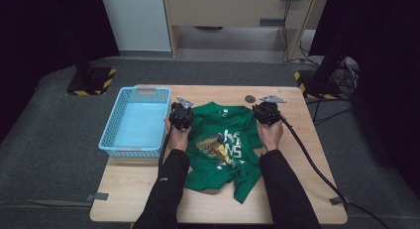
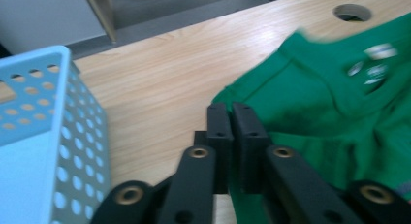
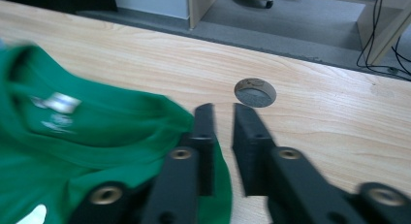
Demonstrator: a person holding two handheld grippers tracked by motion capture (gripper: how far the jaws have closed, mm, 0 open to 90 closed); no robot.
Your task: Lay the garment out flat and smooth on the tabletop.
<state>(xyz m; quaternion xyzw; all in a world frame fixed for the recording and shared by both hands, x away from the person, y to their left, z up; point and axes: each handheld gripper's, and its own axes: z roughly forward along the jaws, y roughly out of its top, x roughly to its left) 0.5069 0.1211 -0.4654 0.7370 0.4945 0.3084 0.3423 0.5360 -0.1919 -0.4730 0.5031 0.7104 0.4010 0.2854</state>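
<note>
One green T-shirt point(image 1: 223, 144), one blue basket point(image 1: 134, 121), left gripper point(image 2: 231, 121) jaws nearly together, right gripper point(image 3: 224, 127) jaws slightly spread.

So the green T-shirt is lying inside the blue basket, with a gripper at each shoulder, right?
Not quite. The green T-shirt lies on the wooden table, beside the blue basket, not inside it; the high view shows the basket with nothing in it. The rest holds: the left gripper and the right gripper sit at the shirt's two shoulders.

Green T-shirt point(image 1: 223, 140) with white and yellow print, pale blue perforated basket point(image 1: 133, 121), light wood table point(image 1: 292, 140)
</note>
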